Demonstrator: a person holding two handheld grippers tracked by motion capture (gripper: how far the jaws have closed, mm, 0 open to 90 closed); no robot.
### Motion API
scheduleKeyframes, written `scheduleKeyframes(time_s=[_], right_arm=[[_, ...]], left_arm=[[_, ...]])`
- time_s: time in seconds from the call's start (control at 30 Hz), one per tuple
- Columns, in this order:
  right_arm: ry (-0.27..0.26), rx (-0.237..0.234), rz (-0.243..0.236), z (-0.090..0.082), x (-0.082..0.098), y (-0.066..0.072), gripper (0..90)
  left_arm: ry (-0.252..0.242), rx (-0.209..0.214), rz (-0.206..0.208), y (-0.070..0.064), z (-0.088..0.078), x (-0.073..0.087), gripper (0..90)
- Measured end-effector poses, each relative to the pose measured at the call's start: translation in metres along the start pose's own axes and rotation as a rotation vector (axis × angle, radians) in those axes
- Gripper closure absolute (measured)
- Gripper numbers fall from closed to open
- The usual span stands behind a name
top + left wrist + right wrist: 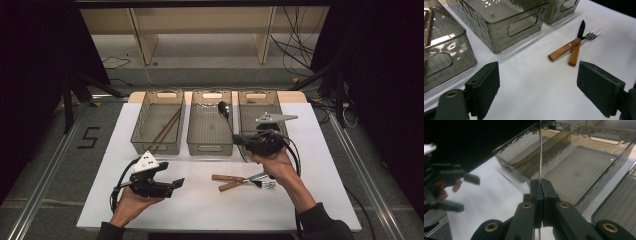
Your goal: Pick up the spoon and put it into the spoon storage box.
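Note:
My right gripper (239, 140) is shut on the thin metal handle of a spoon (223, 108), whose bowl hangs over the right side of the middle bin (210, 148). In the right gripper view the pads (535, 188) pinch the spoon handle (540, 157) above the bins. A fork (565, 48) and a knife (581, 27), both with wooden handles, lie crossed on the white table (200, 200). My left gripper (176, 184) stands open near the table's front left, with nothing between its pads (485, 86), pointing toward that cutlery (235, 181).
Three smoky see-through bins stand in a row at the back. The left bin (137, 125) holds brown chopsticks (167, 127); the right bin (256, 95) is partly hidden by my right gripper. Dark floor and cables surround the table.

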State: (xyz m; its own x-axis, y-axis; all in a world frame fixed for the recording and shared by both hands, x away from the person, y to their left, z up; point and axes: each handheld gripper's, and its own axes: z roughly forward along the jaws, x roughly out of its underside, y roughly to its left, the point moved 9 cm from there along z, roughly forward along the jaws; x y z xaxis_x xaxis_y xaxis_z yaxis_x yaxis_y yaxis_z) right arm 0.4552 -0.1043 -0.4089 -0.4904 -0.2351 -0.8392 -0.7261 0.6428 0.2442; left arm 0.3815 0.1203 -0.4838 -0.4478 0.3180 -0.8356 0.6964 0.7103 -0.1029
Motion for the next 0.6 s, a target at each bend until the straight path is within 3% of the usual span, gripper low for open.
scheduleKeyframes(time_s=[0.23,0.6], right_arm=[[0.011,0.014,0.059,0.021,-0.019,-0.007,89.7],[0.053,0.067,0.148,0.058,-0.034,-0.034,89.7]], left_arm=[[-0.008,-0.004,-0.004,0.001,-0.001,0.005,17.5],[-0.022,-0.008,-0.007,0.006,0.001,0.011,16.9]])
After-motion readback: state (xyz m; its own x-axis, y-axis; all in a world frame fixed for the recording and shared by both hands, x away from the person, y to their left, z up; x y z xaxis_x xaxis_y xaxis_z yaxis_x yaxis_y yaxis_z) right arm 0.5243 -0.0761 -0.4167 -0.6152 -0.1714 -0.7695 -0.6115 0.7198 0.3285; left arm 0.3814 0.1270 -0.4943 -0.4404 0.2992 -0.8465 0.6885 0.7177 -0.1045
